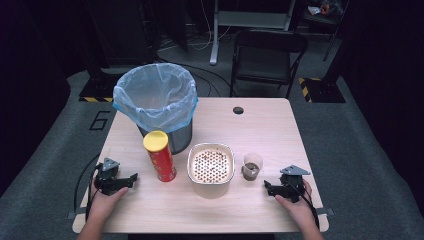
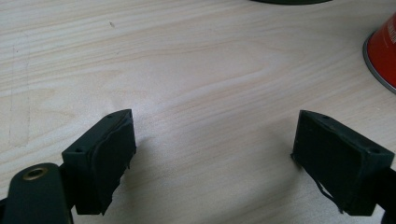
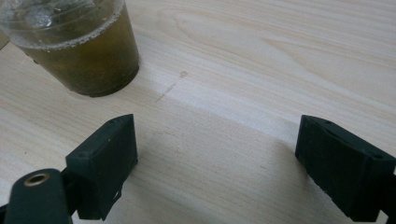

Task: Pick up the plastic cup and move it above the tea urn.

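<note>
can: cut off by the right edge of the left gripper view, only a red curved base showing
bin: a dark sliver at that view's top edge
cup: rim cut off at the top left of the right gripper view
bowl: contents too small to tell in the high view
forearms: cut off at the high view's bottom edge
</note>
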Motion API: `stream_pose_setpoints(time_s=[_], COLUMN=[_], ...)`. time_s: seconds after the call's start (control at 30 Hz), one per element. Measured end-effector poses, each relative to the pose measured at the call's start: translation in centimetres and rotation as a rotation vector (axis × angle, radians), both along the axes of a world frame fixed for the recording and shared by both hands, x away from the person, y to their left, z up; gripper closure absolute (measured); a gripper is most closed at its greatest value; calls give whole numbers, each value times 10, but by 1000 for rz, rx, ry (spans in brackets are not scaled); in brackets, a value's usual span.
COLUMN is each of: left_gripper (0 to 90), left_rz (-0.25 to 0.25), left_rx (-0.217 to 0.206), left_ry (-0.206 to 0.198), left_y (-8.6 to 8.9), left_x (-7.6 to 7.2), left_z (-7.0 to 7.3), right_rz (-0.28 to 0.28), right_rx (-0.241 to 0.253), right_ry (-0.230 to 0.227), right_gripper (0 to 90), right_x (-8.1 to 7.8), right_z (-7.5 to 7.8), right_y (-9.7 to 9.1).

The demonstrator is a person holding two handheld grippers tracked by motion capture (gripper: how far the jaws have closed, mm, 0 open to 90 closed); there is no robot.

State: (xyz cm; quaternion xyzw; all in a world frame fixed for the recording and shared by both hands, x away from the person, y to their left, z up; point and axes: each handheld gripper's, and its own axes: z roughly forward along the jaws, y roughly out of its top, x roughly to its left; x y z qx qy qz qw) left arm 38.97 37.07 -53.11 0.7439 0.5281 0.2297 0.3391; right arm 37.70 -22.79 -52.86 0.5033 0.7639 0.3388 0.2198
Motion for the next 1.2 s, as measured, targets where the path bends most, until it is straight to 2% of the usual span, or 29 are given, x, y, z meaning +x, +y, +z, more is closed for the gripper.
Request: stream_pose_setpoints(time_s=[0.2, 0.37, 0.53, 0.63, 0.73, 0.77, 0.87, 1.03, 1.13, 1.2], left_gripper=[134, 136, 137, 137, 137, 137, 137, 137, 136, 136], left_rz=[16, 18, 22, 22, 22, 21, 19, 14, 14, 15], left_rx=[-2, 8, -3, -1, -2, -3, -2, 1, 2, 2], left_ry=[-1, 4, -4, -4, -4, -4, 1, 4, 4, 4], left_y=[-1, -1, -1, -1, -1, -1, -1, -1, -1, -1], left_x=[1, 0, -1, 0, 0, 0, -1, -2, -1, -1], left_z=[0, 1, 0, 0, 0, 0, 0, 0, 0, 0], right_rz=[39, 36, 37, 47, 55, 57, 97, 136, 176, 180], right_rx=[-3, -1, 2, 10, 3, 2, 3, 49, 52, 51], right_ry=[-8, -16, -20, -17, 2, 8, 19, -42, -42, -39], right_gripper=[150, 195, 207, 244, 322, 324, 299, 214, 177, 158], right_x=[2, -2, -2, -3, -4, -5, -6, -13, -10, -7], right_z=[0, 1, 1, 1, 4, 5, 9, 23, 30, 34], right_y=[-2, -1, -1, 0, 2, 3, 8, 21, 30, 35])
